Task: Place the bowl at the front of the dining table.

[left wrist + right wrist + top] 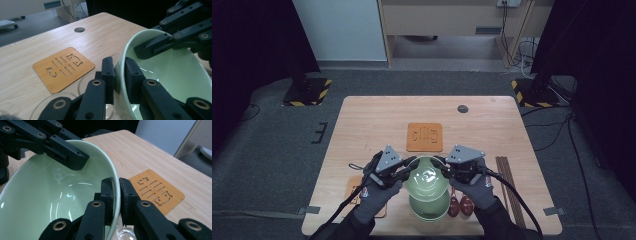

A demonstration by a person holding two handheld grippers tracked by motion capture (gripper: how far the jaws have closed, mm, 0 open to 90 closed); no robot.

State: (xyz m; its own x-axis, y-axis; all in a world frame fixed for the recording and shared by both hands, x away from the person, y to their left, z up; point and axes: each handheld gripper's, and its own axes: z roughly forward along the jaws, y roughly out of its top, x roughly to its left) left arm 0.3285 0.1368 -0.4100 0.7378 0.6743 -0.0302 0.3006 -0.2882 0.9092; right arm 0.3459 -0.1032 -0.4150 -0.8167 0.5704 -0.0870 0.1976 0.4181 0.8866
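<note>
Wooden table point(362, 130) carried a green bowl point(428, 177) near its front edge, lifted above a second bowl point(428, 209). Left gripper point(408, 167) and right gripper point(443, 169) each pinched its rim from opposite sides, jaws nearly closed. No readable writing showed on the bamboo coaster point(424, 137).

We take this for a lab or recording studio: a wooden surface point(377, 125) on grey carpet point(272, 150), black curtains point(247, 40) at both sides, stand bases with hazard-striped tape point(307, 92) beyond its far corners, and cables point(562, 130) trailing across the floor.
</note>
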